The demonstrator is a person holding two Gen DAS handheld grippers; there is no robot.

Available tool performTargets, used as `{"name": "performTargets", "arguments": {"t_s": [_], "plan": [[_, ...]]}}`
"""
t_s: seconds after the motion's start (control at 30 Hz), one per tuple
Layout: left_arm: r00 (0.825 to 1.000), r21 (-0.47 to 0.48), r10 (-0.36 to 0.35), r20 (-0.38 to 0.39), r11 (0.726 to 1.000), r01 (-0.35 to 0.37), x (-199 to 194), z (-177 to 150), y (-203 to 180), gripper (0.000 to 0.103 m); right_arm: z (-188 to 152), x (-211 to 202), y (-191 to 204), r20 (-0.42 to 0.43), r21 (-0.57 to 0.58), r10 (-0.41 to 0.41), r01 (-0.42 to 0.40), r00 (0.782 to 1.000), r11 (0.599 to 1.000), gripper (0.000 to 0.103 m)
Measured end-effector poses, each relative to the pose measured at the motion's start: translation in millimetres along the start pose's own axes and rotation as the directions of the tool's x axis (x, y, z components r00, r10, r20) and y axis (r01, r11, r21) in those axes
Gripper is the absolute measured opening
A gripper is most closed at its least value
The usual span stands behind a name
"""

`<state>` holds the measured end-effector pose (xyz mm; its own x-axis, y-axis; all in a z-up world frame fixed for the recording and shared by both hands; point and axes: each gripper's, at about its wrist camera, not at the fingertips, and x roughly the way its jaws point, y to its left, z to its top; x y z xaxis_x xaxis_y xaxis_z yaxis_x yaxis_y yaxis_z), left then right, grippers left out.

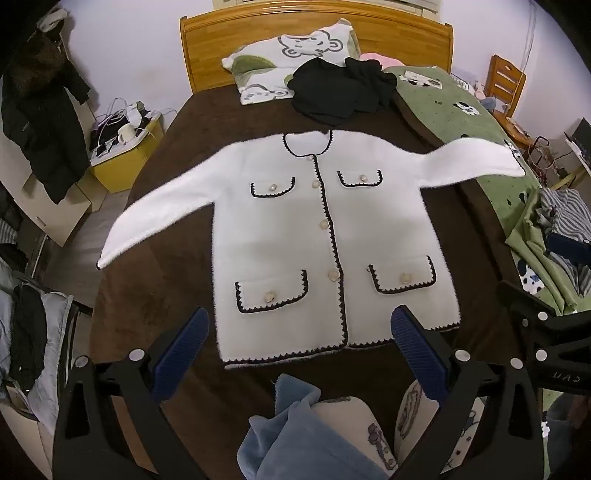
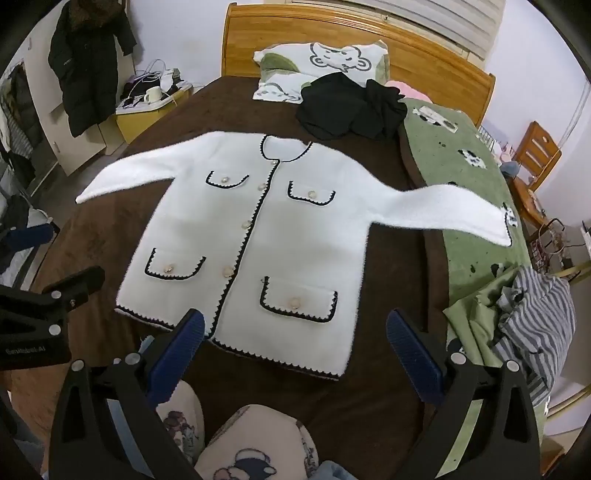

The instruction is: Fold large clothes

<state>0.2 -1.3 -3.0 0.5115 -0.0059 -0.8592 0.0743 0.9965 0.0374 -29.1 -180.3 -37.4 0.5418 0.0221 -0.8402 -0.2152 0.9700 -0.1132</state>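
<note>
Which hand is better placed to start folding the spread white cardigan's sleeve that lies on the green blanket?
Right, probably. The white fluffy black-trimmed cardigan has that sleeve on the right gripper's side, over the green blanket. The left gripper hangs nearer the opposite sleeve. Both are open, holding nothing.

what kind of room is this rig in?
A home bedroom, most likely: a bed with a wooden headboard, a printed pillow at its head, and a dark coat hanging by the wall.
</note>
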Motion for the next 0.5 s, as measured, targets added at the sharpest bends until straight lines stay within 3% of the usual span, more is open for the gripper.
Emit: {"name": "performTargets", "arguments": {"t_s": [0.5], "plan": [[1.0, 0.002, 0.008, -0.006, 1.0, -0.008, 6.2, -2.4, 0.5, 0.097, 0.0, -0.2, 2.1, 0.003, -0.01, -0.001, 0.001, 1.0, 1.0, 0.097]]}}
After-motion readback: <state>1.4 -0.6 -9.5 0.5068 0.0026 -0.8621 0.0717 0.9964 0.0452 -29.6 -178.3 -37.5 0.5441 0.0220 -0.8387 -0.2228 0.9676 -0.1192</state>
